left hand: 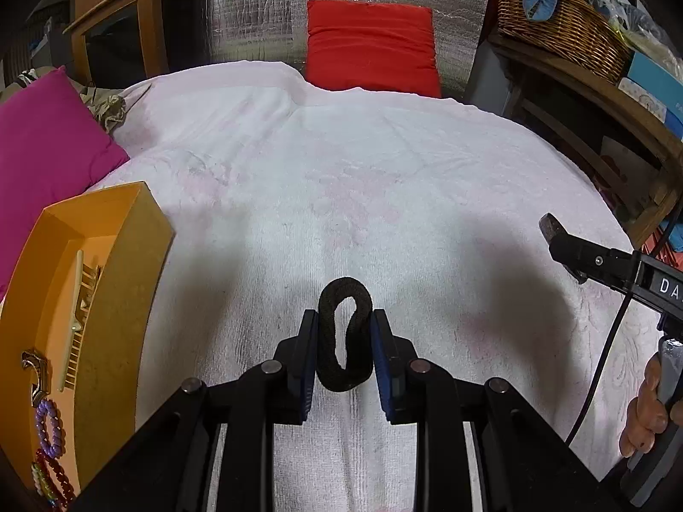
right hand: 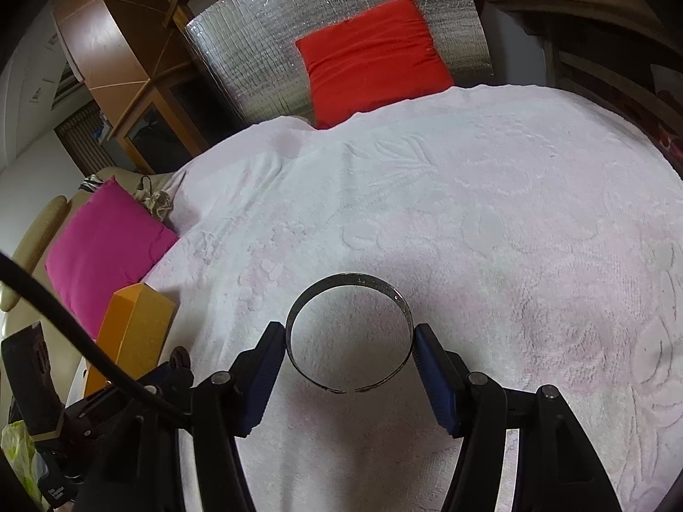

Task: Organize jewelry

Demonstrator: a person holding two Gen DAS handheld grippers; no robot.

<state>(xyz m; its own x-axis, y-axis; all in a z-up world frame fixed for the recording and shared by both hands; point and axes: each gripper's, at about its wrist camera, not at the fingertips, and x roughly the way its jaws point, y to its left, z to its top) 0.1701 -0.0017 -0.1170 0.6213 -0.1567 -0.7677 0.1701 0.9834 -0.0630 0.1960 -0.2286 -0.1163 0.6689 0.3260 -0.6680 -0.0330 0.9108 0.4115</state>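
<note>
Left wrist only: orange tray's (left hand: 128, 264) jewelry

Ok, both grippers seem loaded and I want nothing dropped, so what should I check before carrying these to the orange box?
1. Left gripper shut on black hair tie: ok.
2. Right gripper shut on metal cuff bracelet: ok, held only at its sides.
3. Cuff's open gap faces the wrist camera, away from the pads: ok.
4. Orange box open-topped: ok.
5. Free room inside, beside the comb and bead bracelets: cannot tell.
6. Grip firm enough for travel: cannot tell.
</note>
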